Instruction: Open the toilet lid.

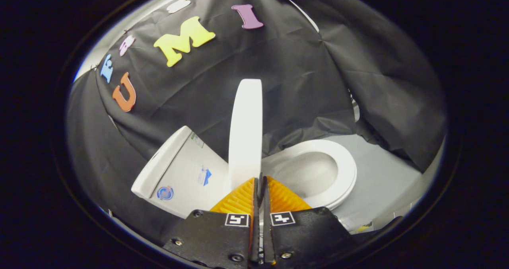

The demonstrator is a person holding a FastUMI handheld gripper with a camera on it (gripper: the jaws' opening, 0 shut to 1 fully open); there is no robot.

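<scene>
My tongs (260, 179) are drawn together, the two fingers nearly meeting with only a thin slit between them. The tips sit right at the lower edge of the toilet lid (245, 133), but I cannot tell whether that edge is pinched in the slit or just passes behind the tips.

The lid stands raised, seen almost edge-on as a tall narrow white slab with a rounded top, rising straight up ahead of my fingers. Its rim runs clean and smooth; the top end is backed by the black cloth wall (302, 74) beyond it.

To one side of the lid lies the tank (181, 169), a white box with a flat cover and a few stickers on its face, tilted in my view. To the other side the seat ring (342, 169) lies flat and uncovered, the bowl (308, 173) open inside it. Past the seat's outer rim there is a stretch of bare grey floor (381, 177), free up to where the cloth hangs down. The cloth crowds close behind tank and lid.
</scene>
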